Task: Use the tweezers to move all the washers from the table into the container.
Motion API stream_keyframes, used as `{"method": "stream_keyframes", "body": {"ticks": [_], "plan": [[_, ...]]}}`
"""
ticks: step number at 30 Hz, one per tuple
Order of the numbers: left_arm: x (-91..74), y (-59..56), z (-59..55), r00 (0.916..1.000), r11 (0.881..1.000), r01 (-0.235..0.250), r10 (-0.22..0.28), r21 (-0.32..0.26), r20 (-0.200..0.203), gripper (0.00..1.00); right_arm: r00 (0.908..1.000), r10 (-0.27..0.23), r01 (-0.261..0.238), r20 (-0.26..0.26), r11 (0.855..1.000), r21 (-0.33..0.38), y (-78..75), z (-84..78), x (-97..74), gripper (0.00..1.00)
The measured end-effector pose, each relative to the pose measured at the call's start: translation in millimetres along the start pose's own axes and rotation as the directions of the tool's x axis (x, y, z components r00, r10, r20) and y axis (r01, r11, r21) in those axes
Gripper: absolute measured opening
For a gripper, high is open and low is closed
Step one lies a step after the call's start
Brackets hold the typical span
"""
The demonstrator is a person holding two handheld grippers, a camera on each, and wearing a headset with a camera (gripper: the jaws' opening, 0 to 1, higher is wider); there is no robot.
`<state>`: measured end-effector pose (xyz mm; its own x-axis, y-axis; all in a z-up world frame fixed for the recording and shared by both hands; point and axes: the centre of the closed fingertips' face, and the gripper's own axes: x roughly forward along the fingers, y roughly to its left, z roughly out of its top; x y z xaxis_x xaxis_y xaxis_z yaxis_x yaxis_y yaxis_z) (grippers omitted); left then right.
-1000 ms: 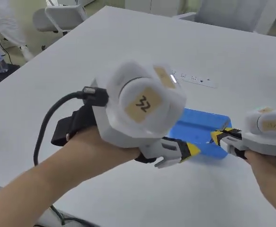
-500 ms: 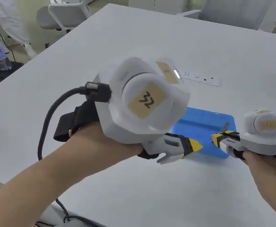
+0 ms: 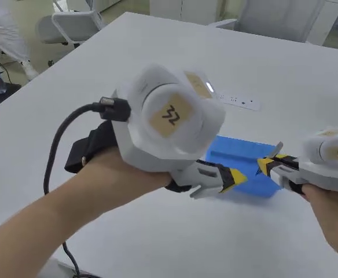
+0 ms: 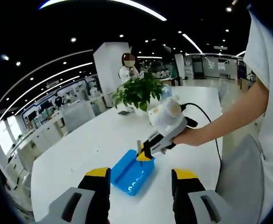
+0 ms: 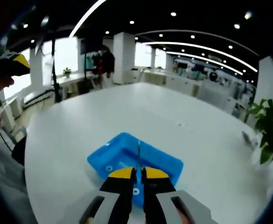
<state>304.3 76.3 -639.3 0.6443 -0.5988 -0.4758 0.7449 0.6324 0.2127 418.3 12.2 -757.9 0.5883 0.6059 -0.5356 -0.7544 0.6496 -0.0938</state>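
A blue container (image 3: 238, 152) lies on the white table (image 3: 157, 69). Small washers (image 5: 109, 168) rest inside it, showing as pale rings (image 4: 132, 185) in the left gripper view. My right gripper (image 5: 137, 173) is shut on thin metal tweezers (image 5: 139, 154), whose tips point down over the container (image 5: 127, 151). In the head view that gripper (image 3: 264, 168) comes in from the right with the tweezers (image 3: 275, 150) at the container's right end. My left gripper (image 4: 141, 173) is open and holds nothing, its jaws facing the container (image 4: 127, 172). In the head view it (image 3: 224, 184) hovers just left of the container.
A white power strip (image 3: 238, 99) lies on the table beyond the container. A chair (image 3: 70, 23) stands past the table's far left edge. A potted plant (image 4: 139, 91) stands on the table behind the right gripper (image 4: 143, 156). The person's arm reaches in from the right.
The head camera has shifted a little. Both grippers keep their places beside the container, the tweezers still held over its right end.
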Motion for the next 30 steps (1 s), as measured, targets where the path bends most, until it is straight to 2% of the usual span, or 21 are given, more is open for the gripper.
{"method": "stream_keyframes", "body": {"ticks": [3, 5, 10, 11, 13, 14, 15, 16, 17, 18, 19, 20, 21, 22, 23, 24, 25, 26, 27, 28, 30], "plan": [[4.3, 0.7, 6.7, 0.9999, 1.0, 0.013, -0.013, 0.026, 0.011, 0.47, 0.9994, 0.031, -0.03, 0.013, 0.996, -0.084, 15.4, 10.2, -18.6, 0.03], [7.4, -0.5, 10.1, 0.9995, 0.998, 0.027, -0.027, 0.055, 0.013, 0.42, 0.9979, 0.06, -0.057, 0.024, 0.992, -0.115, 26.4, 13.8, -28.6, 0.03], [16.4, -15.6, 13.4, 0.994, 0.987, 0.108, -0.11, 0.12, 0.005, 0.29, 0.9895, 0.143, -0.138, 0.018, 0.975, -0.173, 56.5, 16.1, -49.2, 0.03], [19.2, -18.5, 12.3, 0.9929, 0.984, 0.118, -0.119, 0.136, -0.002, 0.26, 0.9851, 0.172, -0.169, -0.002, 0.965, -0.202, 65.5, 13.1, -53.2, 0.03], [24.0, -22.8, 9.2, 0.9911, 0.978, 0.133, -0.132, 0.162, -0.016, 0.24, 0.9811, 0.191, -0.193, -0.034, 0.949, -0.249, 75.3, 6.0, -58.7, 0.03], [26.2, -24.0, 7.9, 0.9907, 0.977, 0.136, -0.135, 0.163, -0.018, 0.23, 0.9797, 0.196, -0.2, -0.043, 0.944, -0.262, 78.9, 2.9, -60.6, 0.03], [27.8, -28.3, 5.5, 0.9869, 0.972, 0.162, -0.159, 0.17, -0.031, 0.22, 0.9773, 0.204, -0.212, -0.055, 0.942, -0.262, 83.0, -1.0, -62.4, 0.03], [29.6, -36.3, 1.9, 0.9782, 0.961, 0.207, -0.202, 0.184, -0.045, 0.2, 0.9733, 0.218, -0.229, -0.071, 0.937, -0.262, 88.8, -5.9, -64.8, 0.03], [31.3, -38.3, 1.9, 0.9777, 0.957, 0.21, -0.206, 0.199, -0.04, 0.17, 0.9714, 0.225, -0.237, -0.077, 0.936, -0.261, 92.4, -8.7, -66.0, 0.03], [32.2, -43.7, 0.1, 0.9712, 0.945, 0.238, -0.233, 0.222, -0.049, 0.13, 0.9682, 0.235, -0.25, -0.087, 0.931, -0.267, 96.8, -12.1, -67.6, 0.03], [33.1, -50.7, -3.9, 0.9635, 0.934, 0.268, -0.258, 0.236, -0.071, 0.1, 0.9645, 0.241, -0.262, -0.107, 0.922, -0.285, 101.1, -17.7, -69.3, 0.03], [34.5, -52.9, -4.8, 0.9647, 0.933, 0.263, -0.253, 0.246, -0.073, 0.08, 0.9615, 0.246, -0.272, -0.123, 0.915, -0.299, 104.2, -21.5, -70.3, 0.03], [34.9, -59.2, -8.8, 0.9567, 0.914, 0.291, -0.274, 0.283, -0.1, 0.07, 0.9546, 0.26, -0.294, -0.146, 0.902, -0.315, 109.6, -26.7, -71.8, 0.03], [35.0, -64.1, -10.3, 0.9517, 0.904, 0.307, -0.287, 0.298, -0.109, 0.06, 0.9517, 0.265, -0.302, -0.156, 0.897, -0.322, 112.7, -29.3, -72.5, 0.03], [36.1, -68.9, -11.6, 0.9495, 0.899, 0.314, -0.293, 0.305, -0.111, 0.05, 0.9472, 0.272, -0.315, -0.17, 0.887, -0.338, 116.9, -33.0, -73.1, 0.03], [36.4, -73.8, -13.7, 0.9426, 0.888, 0.334, -0.311, 0.315, -0.121, 0.05, 0.943, 0.278, -0.327, -0.182, 0.879, -0.347, 119.7, -35.7, -73.5, 0.03], [35.8, -82.4, -16.4, 0.931, 0.874, 0.365, -0.336, 0.322, -0.141, 0.05, 0.9384, 0.283, -0.338, -0.199, 0.871, -0.356, 122.4, -39.7, -73.7, 0.03], [35.4, -84.6, -17.5, 0.9283, 0.87, 0.371, -0.34, 0.324, -0.149, 0.06, 0.9358, 0.284, -0.344, -0.209, 0.866, -0.363, 123.2, -42.5, -72.9, 0.03], [36.4, -90.9, -19.1, 0.9199, 0.855, 0.392, -0.36, 0.339, -0.156, 0.06, 0.9316, 0.288, -0.353, -0.221, 0.861, -0.366, 124.4, -45.5, -72.4, 0.03], [36.3, -93.6, -21.5, 0.9145, 0.845, 0.404, -0.368, 0.349, -0.168, 0.05, 0.9274, 0.295, -0.363, -0.23, 0.858, -0.363, 125.7, -47.6, -72.3, 0.03], [39.5, -95.1, -26.2, 0.9147, 0.837, 0.404, -0.362, 0.369, -0.18, 0.03, 0.9218, 0.303, -0.375, -0.242, 0.856, -0.356, 127.7, -51.4, -71.3, 0.03]]}}
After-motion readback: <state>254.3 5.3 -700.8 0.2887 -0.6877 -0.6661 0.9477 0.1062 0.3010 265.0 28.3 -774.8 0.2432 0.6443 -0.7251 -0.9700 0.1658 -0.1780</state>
